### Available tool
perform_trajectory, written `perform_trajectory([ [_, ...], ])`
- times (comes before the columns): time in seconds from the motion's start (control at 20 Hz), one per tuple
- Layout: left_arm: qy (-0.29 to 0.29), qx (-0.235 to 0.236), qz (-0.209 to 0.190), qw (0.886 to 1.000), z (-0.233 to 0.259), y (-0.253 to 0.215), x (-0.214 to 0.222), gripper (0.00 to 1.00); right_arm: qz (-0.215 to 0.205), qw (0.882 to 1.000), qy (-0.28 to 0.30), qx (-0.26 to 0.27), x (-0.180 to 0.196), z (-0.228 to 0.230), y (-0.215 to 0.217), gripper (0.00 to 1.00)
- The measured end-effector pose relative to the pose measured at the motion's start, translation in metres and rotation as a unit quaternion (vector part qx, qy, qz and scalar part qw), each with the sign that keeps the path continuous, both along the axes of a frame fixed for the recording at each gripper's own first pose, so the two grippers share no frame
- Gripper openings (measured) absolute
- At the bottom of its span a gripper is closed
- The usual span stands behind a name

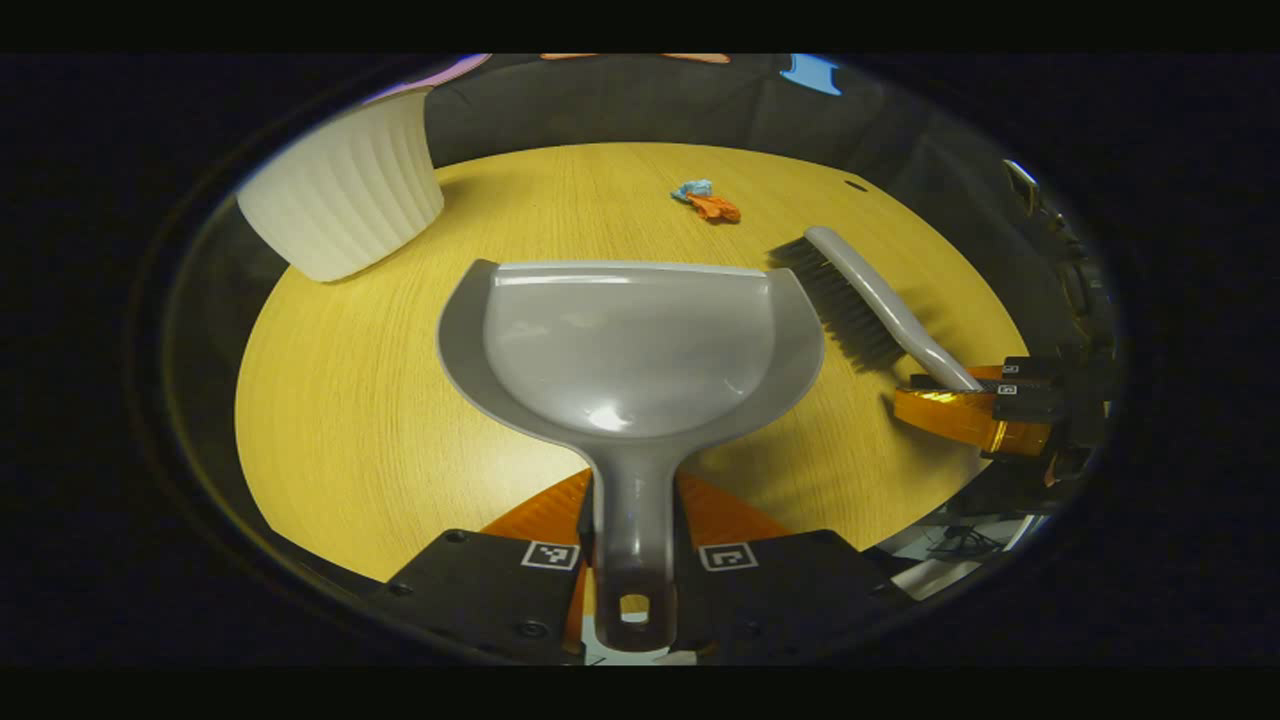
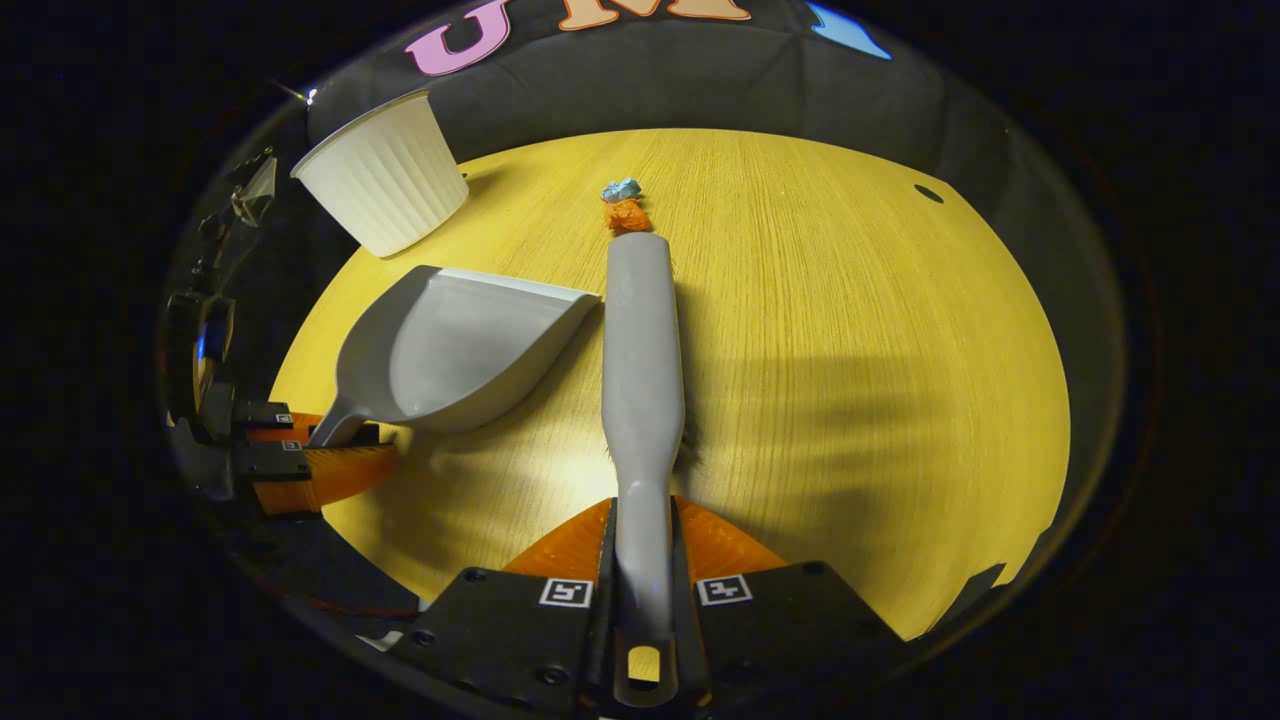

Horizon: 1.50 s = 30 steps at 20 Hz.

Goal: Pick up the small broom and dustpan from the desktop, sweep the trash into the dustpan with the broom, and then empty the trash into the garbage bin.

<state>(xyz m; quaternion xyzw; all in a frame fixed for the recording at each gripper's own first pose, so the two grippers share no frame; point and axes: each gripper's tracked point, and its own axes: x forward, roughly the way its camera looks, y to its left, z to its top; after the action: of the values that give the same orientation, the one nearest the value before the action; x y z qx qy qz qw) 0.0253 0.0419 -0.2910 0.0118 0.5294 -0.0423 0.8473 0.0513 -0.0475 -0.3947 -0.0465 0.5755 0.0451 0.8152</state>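
In the left gripper view my left gripper (image 1: 634, 520) is shut on the handle of the grey dustpan (image 1: 630, 345), whose open mouth faces away over the wooden table (image 1: 350, 420). My right gripper (image 2: 642, 530) is shut on the handle of the grey broom (image 2: 642, 340), which points straight ahead toward the trash (image 2: 622, 206), a blue and an orange crumpled scrap lying just past its tip. The left gripper view shows the broom (image 1: 860, 300) with dark bristles to the right of the pan, the right gripper (image 1: 975, 400) on its handle, and the trash (image 1: 708, 201) far ahead.
A white ribbed garbage bin (image 1: 345, 190) stands at the table's far left; the right gripper view shows the bin (image 2: 385, 185) beyond the dustpan (image 2: 450, 345). A small dark hole (image 2: 929, 193) marks the table's far right. The table edge (image 2: 960, 580) runs close below the grippers.
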Motion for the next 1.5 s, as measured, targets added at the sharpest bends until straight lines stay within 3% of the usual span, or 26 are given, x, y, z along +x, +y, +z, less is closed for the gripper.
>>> perform_trajectory([
  [0.1, -0.006, 0.002, -0.011, 1.000, 0.000, 0.003, 0.001, 0.28, 0.003, 1.000, -0.001, 0.003, 0.003, 0.001, -0.004, 0.18],
  [0.3, -0.043, -0.004, -0.032, 0.999, 0.028, 0.009, 0.020, 0.24, -0.018, 0.999, -0.027, 0.016, 0.029, 0.028, -0.016, 0.20],
  [0.35, -0.045, 0.001, -0.045, 0.998, 0.035, 0.014, 0.026, 0.24, -0.019, 0.999, -0.040, 0.014, 0.042, 0.039, -0.020, 0.14],
  [0.4, -0.047, 0.010, -0.061, 0.997, 0.041, 0.018, 0.033, 0.24, -0.021, 0.998, -0.051, 0.010, 0.055, 0.049, -0.025, 0.19],
  [0.55, -0.047, 0.047, -0.119, 0.991, 0.055, 0.033, 0.055, 0.24, -0.025, 0.997, -0.077, -0.006, 0.104, 0.068, -0.032, 0.18],
  [0.8, -0.034, 0.061, -0.185, 0.980, 0.057, 0.031, 0.093, 0.23, -0.018, 0.997, -0.061, -0.039, 0.154, 0.042, -0.034, 0.18],
  [1.05, -0.021, 0.053, -0.210, 0.976, 0.050, 0.030, 0.103, 0.23, 0.015, 0.996, -0.030, -0.084, 0.176, 0.008, -0.040, 0.18],
  [1.3, -0.007, 0.033, -0.201, 0.979, 0.043, 0.032, 0.099, 0.23, 0.067, 0.992, -0.027, -0.105, 0.195, 0.001, -0.025, 0.18],
  [1.5, -0.002, 0.048, -0.204, 0.978, 0.036, 0.035, 0.099, 0.23, 0.163, 0.979, -0.014, -0.118, 0.189, -0.006, -0.005, 0.18],
])
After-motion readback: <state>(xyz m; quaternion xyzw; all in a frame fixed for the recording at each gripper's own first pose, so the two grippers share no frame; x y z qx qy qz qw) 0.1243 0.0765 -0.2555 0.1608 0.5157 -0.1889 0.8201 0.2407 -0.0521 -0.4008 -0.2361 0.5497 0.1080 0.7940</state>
